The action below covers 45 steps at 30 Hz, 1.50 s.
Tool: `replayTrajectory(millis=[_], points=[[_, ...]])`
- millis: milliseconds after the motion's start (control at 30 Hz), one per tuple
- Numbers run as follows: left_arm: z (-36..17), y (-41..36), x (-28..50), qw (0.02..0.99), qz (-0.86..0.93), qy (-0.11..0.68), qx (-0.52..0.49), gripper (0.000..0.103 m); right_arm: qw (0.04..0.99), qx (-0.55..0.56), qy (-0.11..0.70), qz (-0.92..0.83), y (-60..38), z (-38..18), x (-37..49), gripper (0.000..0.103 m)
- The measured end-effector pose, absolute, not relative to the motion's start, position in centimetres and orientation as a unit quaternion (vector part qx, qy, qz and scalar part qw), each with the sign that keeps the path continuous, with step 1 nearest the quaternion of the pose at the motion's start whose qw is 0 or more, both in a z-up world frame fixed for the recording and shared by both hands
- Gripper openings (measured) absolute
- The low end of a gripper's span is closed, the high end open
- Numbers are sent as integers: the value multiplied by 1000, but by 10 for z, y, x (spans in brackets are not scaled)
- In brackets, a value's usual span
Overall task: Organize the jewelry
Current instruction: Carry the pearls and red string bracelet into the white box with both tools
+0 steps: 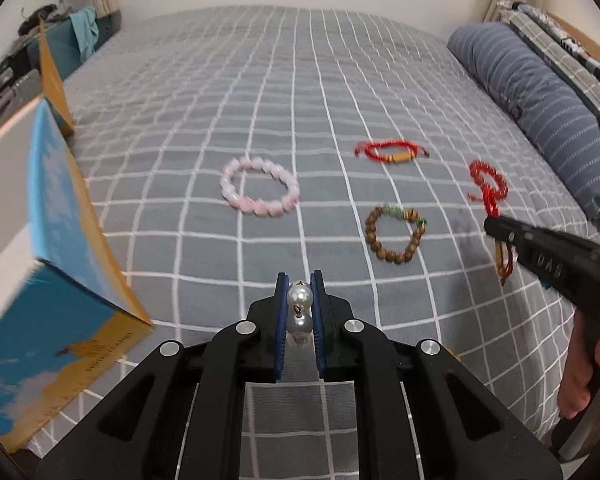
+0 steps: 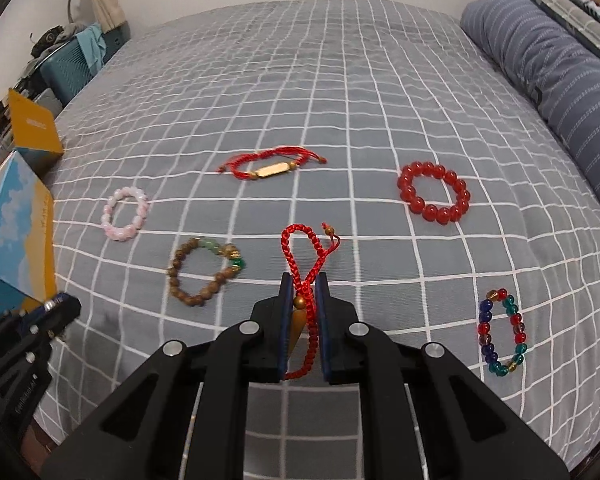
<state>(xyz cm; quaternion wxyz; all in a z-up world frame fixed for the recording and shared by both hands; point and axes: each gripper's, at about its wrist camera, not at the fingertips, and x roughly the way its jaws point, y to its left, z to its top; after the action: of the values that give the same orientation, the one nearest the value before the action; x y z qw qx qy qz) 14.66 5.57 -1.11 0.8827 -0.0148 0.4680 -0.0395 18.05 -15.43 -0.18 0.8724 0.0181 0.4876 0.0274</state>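
Two black plastic grippers (image 1: 300, 292) (image 2: 302, 292) are seen, fitted with blue ribbed pads (image 1: 281, 336), silver round rivets (image 1: 244, 327) and embossed lettering.

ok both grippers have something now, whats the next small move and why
Probably carry both toward the open blue-and-yellow box on the left. The left gripper is shut on a pearl piece, the right gripper on a red braided bracelet, both clear of the bedspread.

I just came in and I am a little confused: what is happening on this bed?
A person is sorting bracelets. The left hand-held gripper is shut on a pearl piece; the right hand-held gripper is shut on a red braided cord bracelet. Other bracelets lie on the checked bedspread, and an open box stands at the left.
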Motion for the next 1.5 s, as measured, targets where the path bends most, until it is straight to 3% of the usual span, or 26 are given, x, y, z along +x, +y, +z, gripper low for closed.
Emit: replayTrajectory(millis=[567,1233,1500], points=[[68,127,125,913,43,404,-31,11,898,-11,437,53,-77,62,165,11],[72,289,50,896,177,385,-133,11,899,-86,378,202,121,111,150,11],[64,334,30,881,247,379,-138,11,876,-114,387,263,195,92,148,11]])
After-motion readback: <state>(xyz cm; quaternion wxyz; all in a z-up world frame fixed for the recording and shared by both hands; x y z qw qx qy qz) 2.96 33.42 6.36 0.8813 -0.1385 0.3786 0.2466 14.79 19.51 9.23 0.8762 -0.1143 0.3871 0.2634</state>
